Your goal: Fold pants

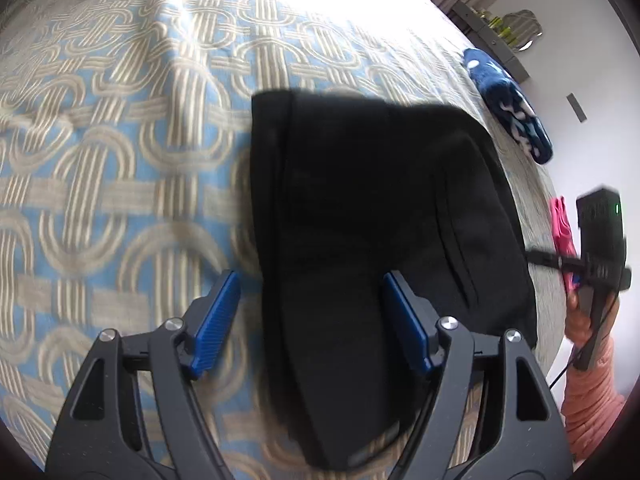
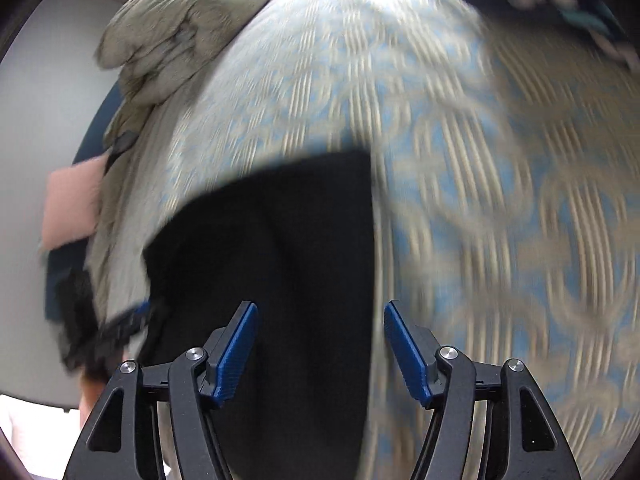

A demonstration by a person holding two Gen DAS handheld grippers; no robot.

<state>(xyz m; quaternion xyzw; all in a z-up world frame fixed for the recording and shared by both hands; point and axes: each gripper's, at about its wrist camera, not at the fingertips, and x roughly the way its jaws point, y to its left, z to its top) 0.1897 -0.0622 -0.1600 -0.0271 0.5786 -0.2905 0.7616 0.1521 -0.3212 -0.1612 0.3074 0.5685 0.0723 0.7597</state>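
The black pants (image 1: 372, 208) lie folded into a compact stack on the blue and beige patterned bedspread (image 1: 120, 152). My left gripper (image 1: 310, 316) is open and hovers over the near edge of the stack, holding nothing. In the right wrist view the pants (image 2: 280, 260) fill the lower middle. My right gripper (image 2: 320, 344) is open above them and empty. The right gripper's body (image 1: 600, 236) also shows at the right edge of the left wrist view, held by a hand in a pink sleeve.
A folded navy and white patterned garment (image 1: 508, 104) lies at the bed's right edge, with a pink garment (image 1: 562, 232) nearer. A beige crumpled cloth (image 2: 180, 32) sits at the bed's far left corner. A grey shelf (image 1: 492, 36) stands against the wall.
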